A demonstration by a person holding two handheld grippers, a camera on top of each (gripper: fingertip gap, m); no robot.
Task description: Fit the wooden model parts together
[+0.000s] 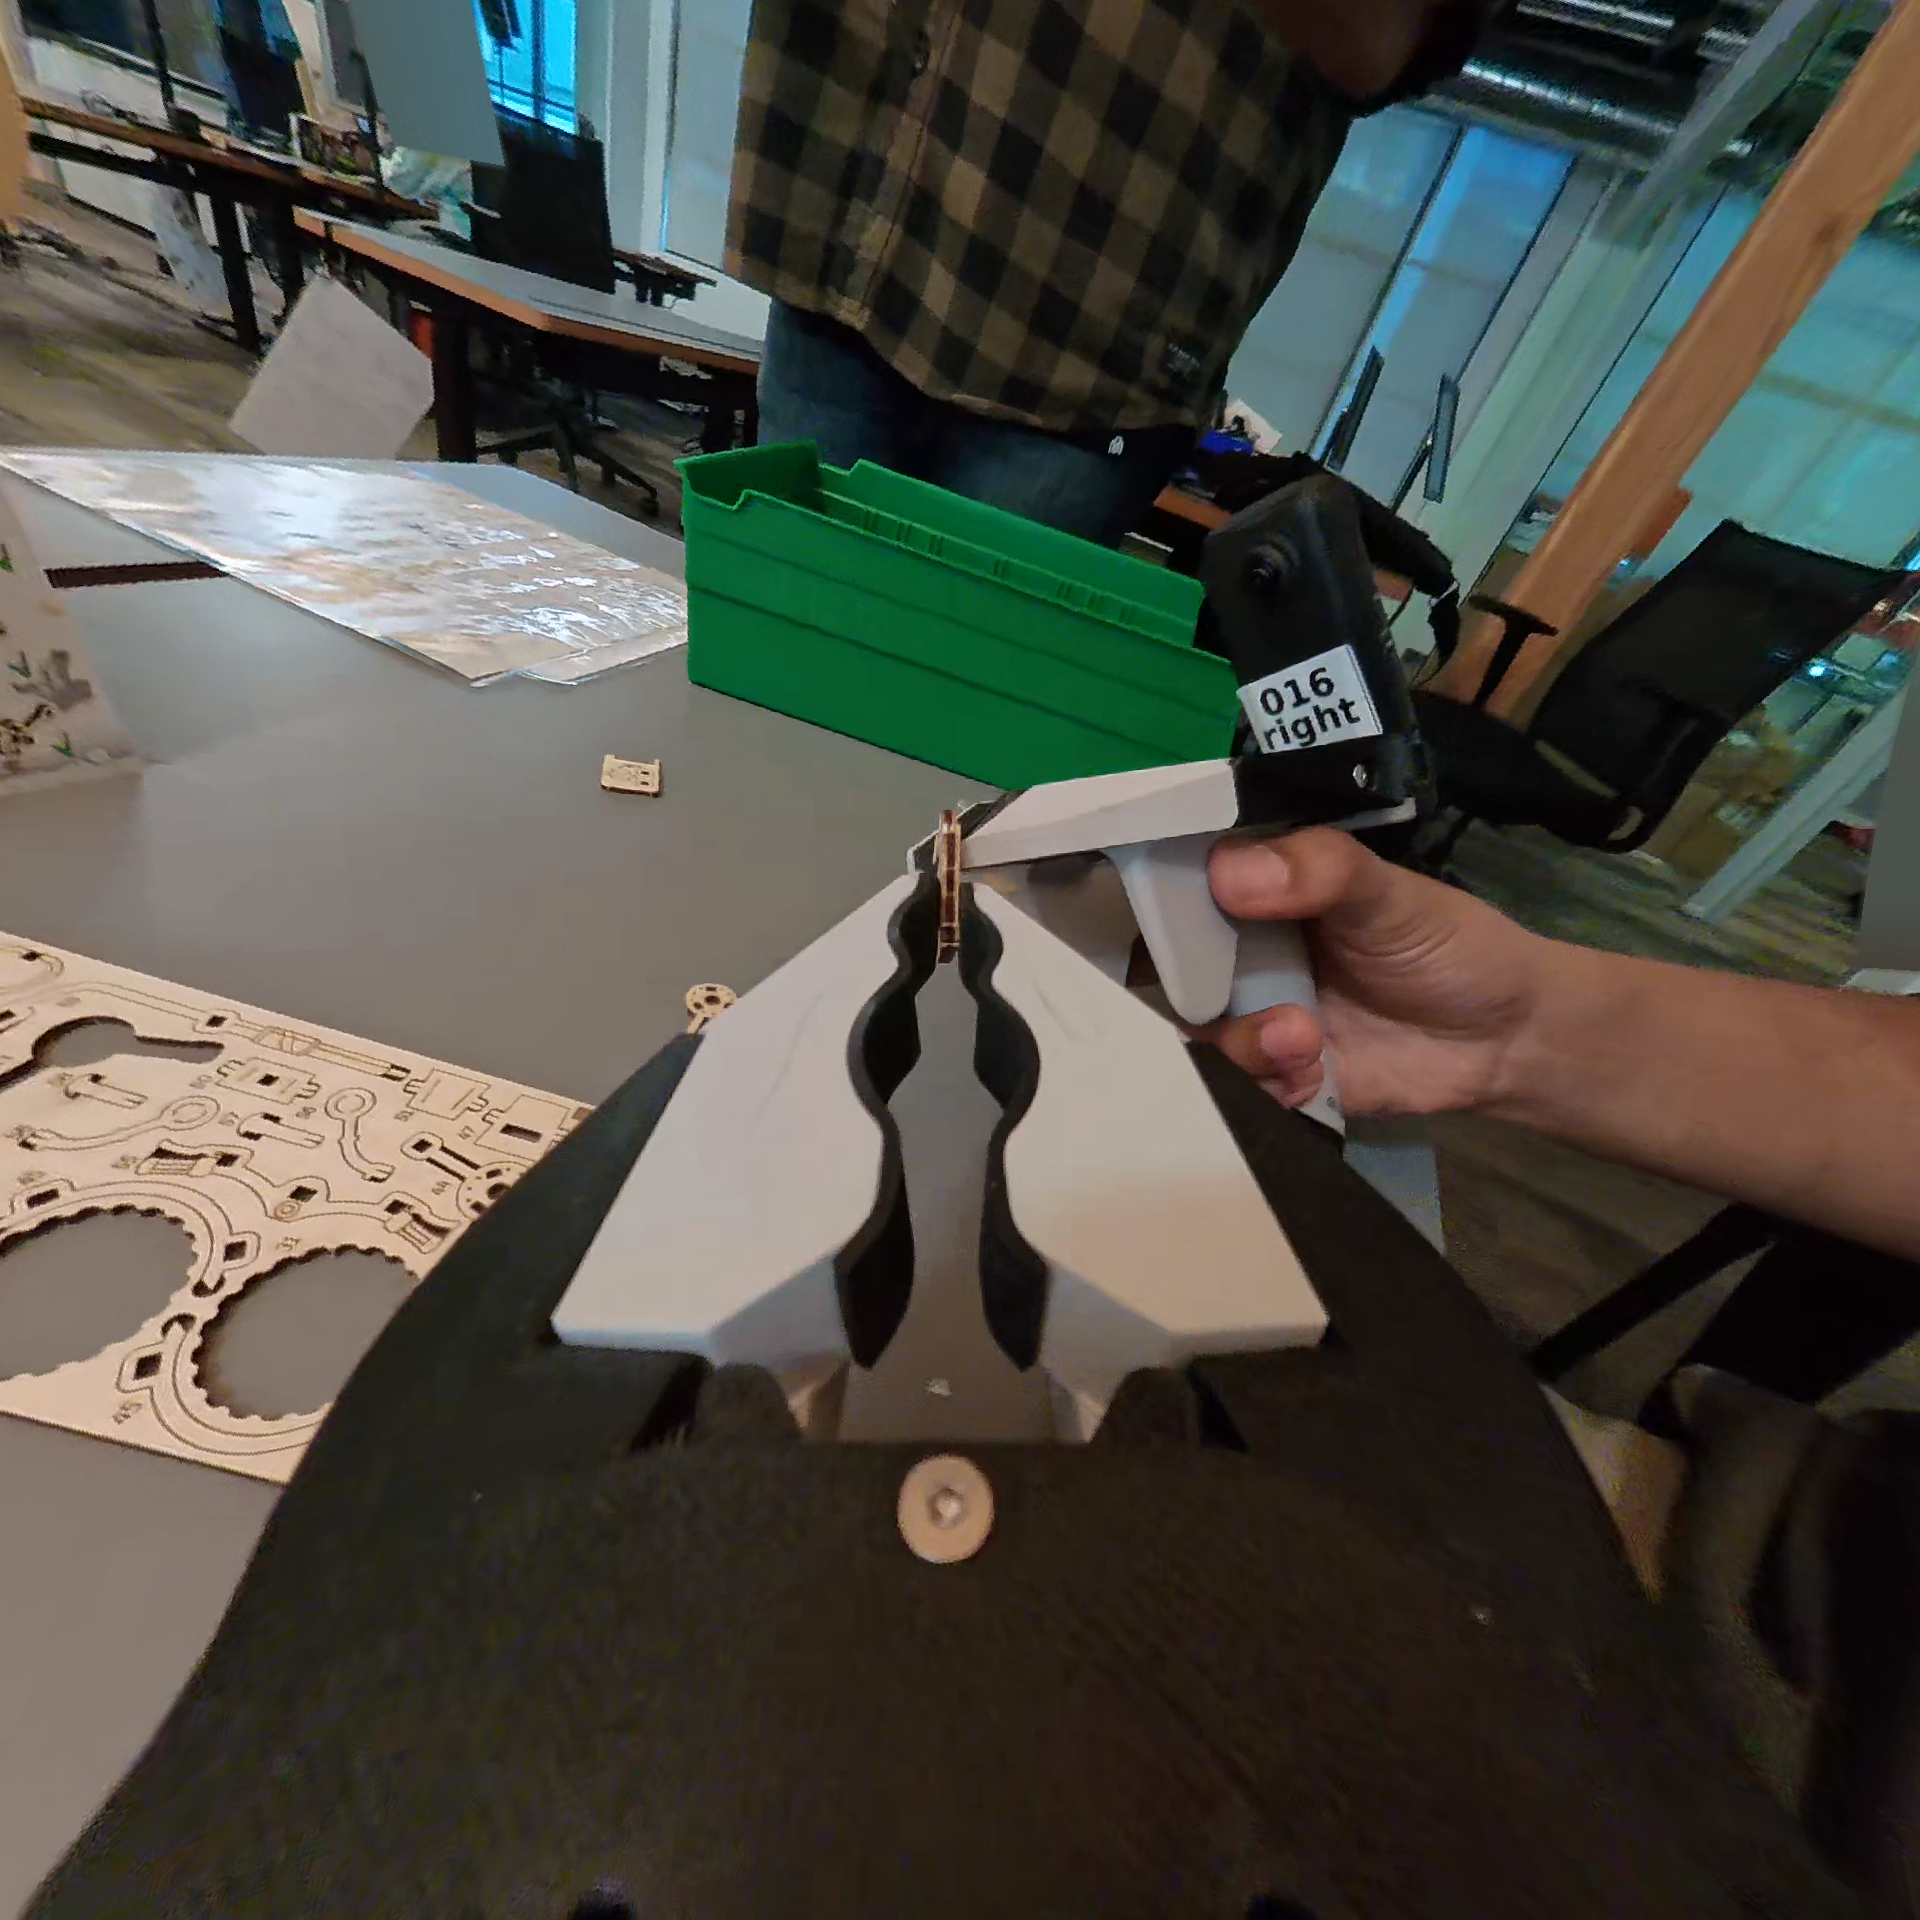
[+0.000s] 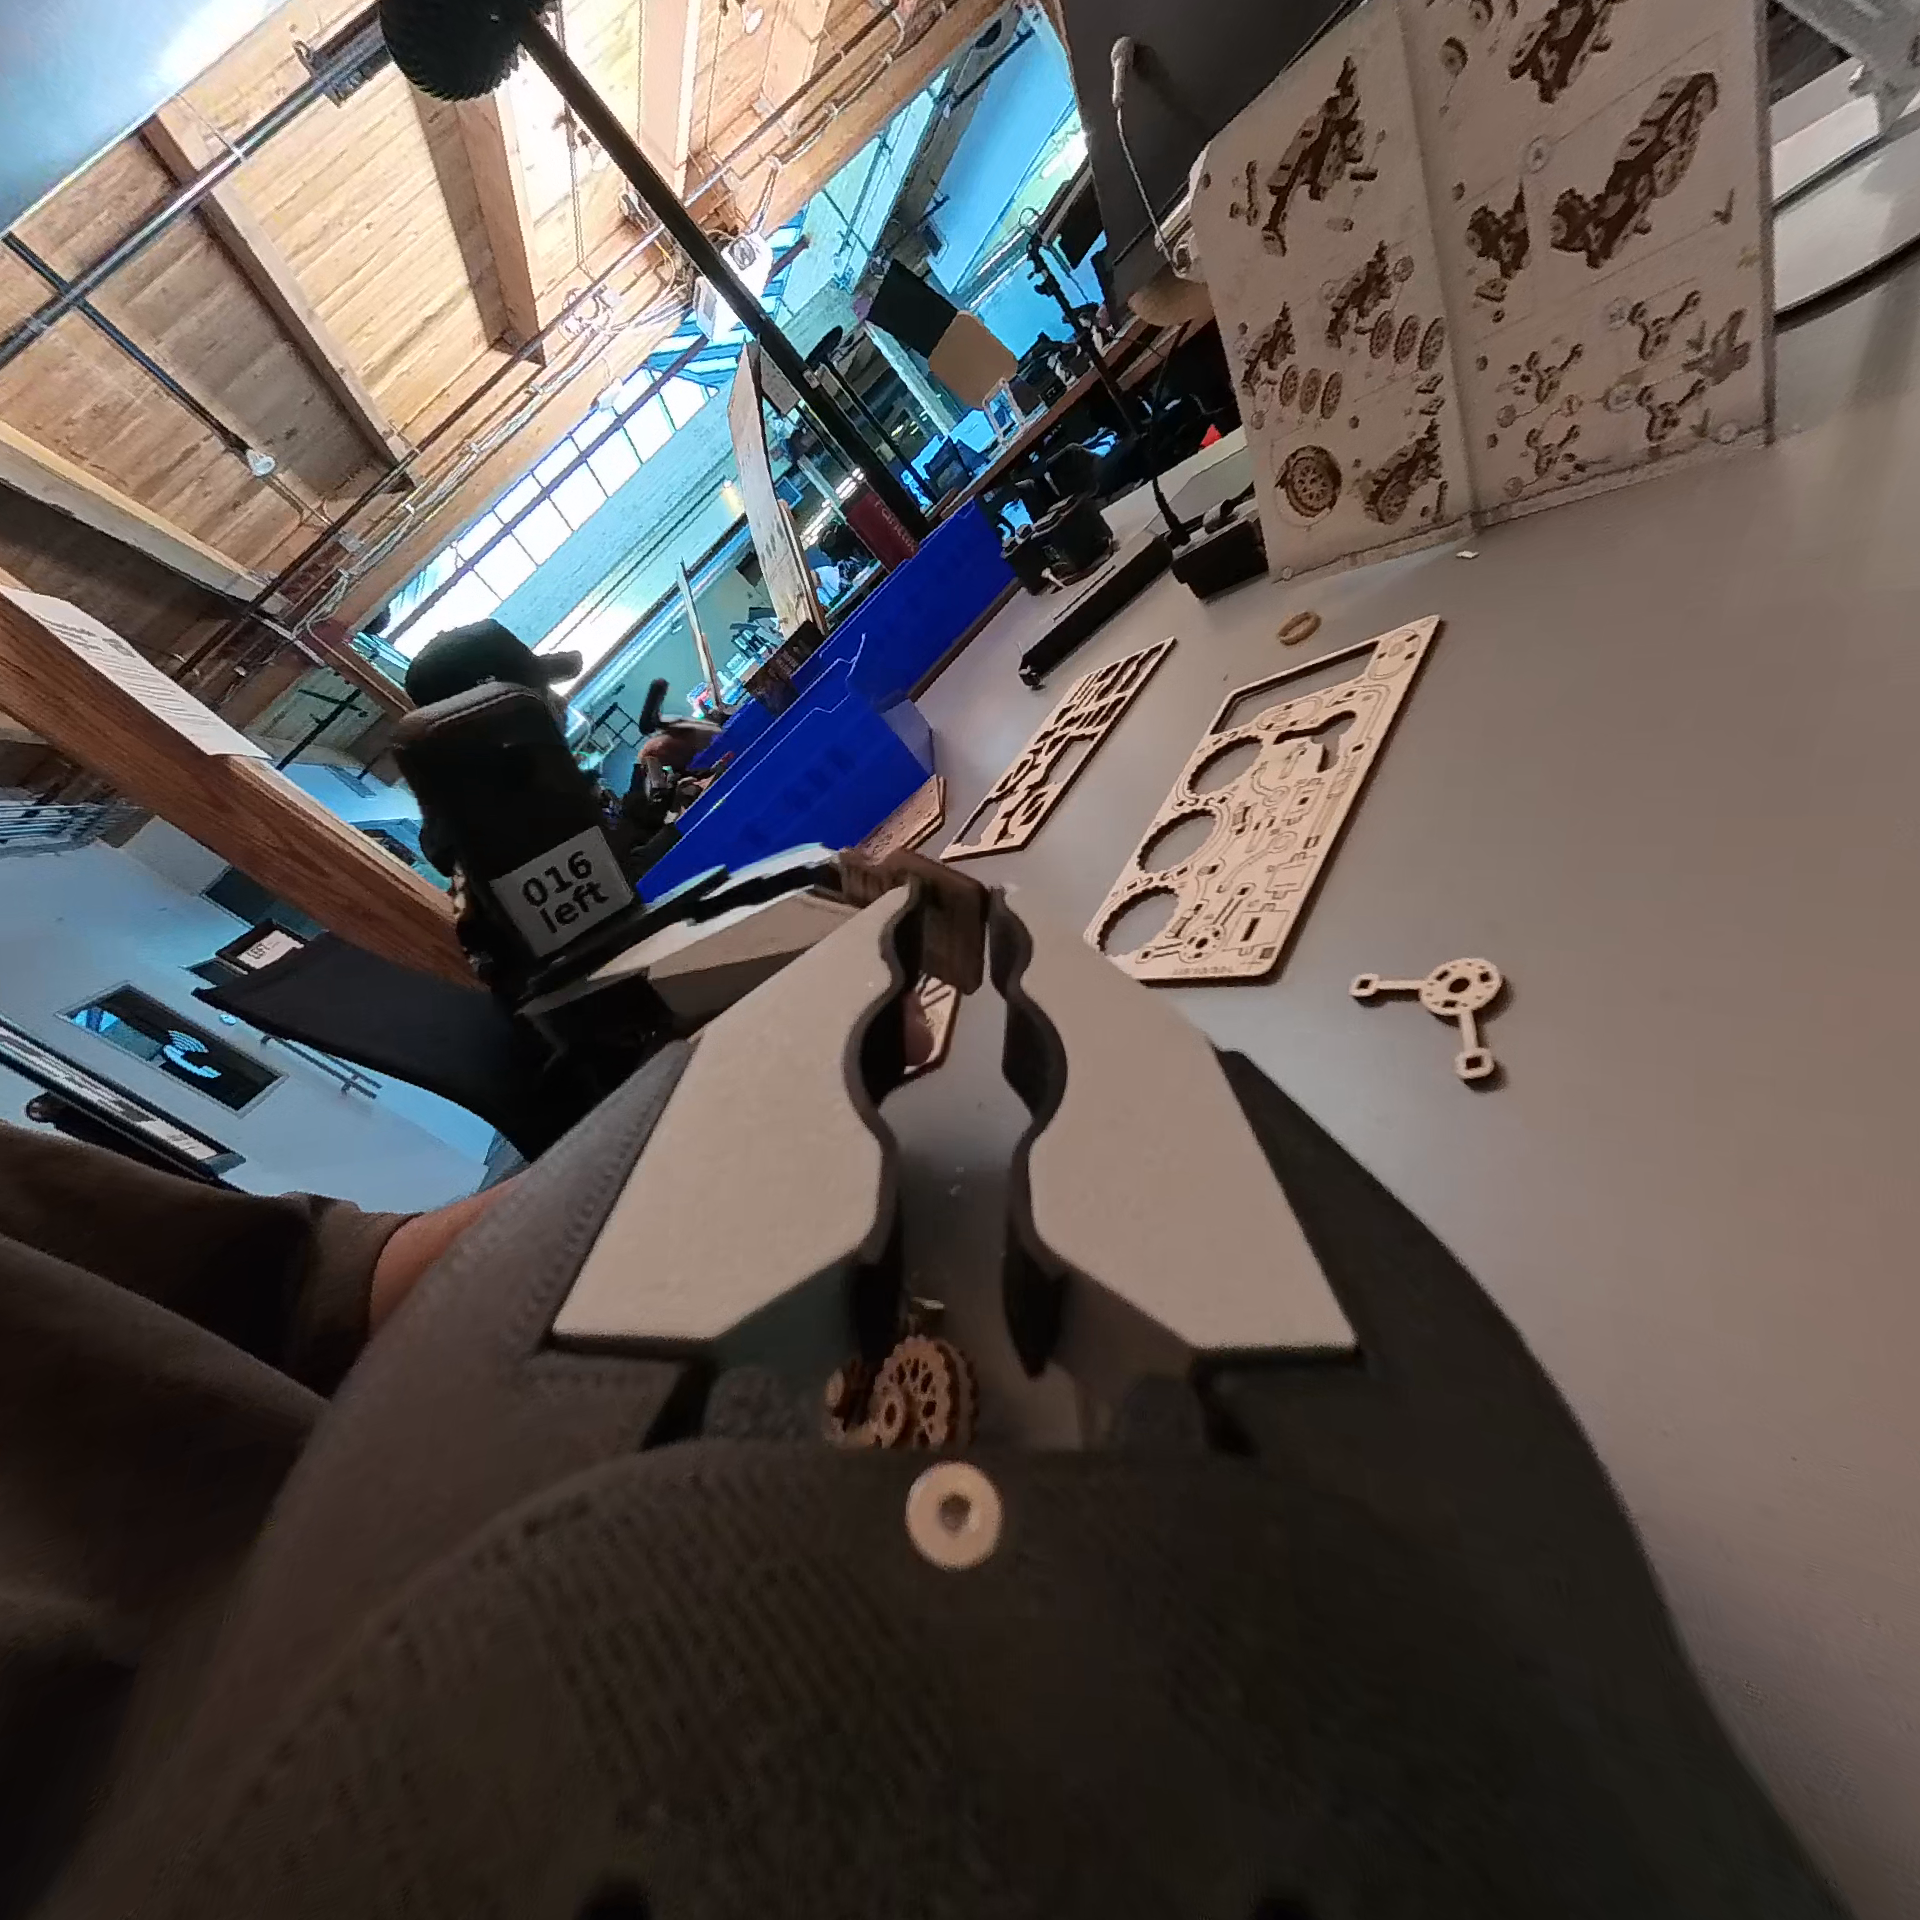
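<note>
My left gripper [image 1: 948, 902] is shut on a thin round wooden part [image 1: 948, 883], seen edge-on and held above the grey table [image 1: 416, 831]. My right gripper [image 1: 961, 836] comes in from the right, held by a hand [image 1: 1371, 966], and its tips meet the same part. In the right wrist view my right gripper [image 2: 951, 920] is shut on a toothed wooden part [image 2: 954, 935]. The left gripper [image 2: 790, 883] touches it from the left. I cannot tell whether this is one piece or two pressed together. A wooden gear cluster [image 2: 904, 1392] shows under the right gripper's base.
Laser-cut wooden sheets [image 1: 208, 1174] [image 2: 1268, 810] [image 2: 1060, 748] lie on the table, with loose parts [image 1: 631, 775] [image 1: 709, 1003] [image 2: 1444, 1003] [image 2: 1299, 625]. A green bin [image 1: 935, 634], blue bins [image 2: 831, 769], a standing instruction sheet [image 2: 1496, 260], and a person in a checked shirt [image 1: 1018, 208] stand behind. My two grippers' fingertips are within a few centimetres of each other.
</note>
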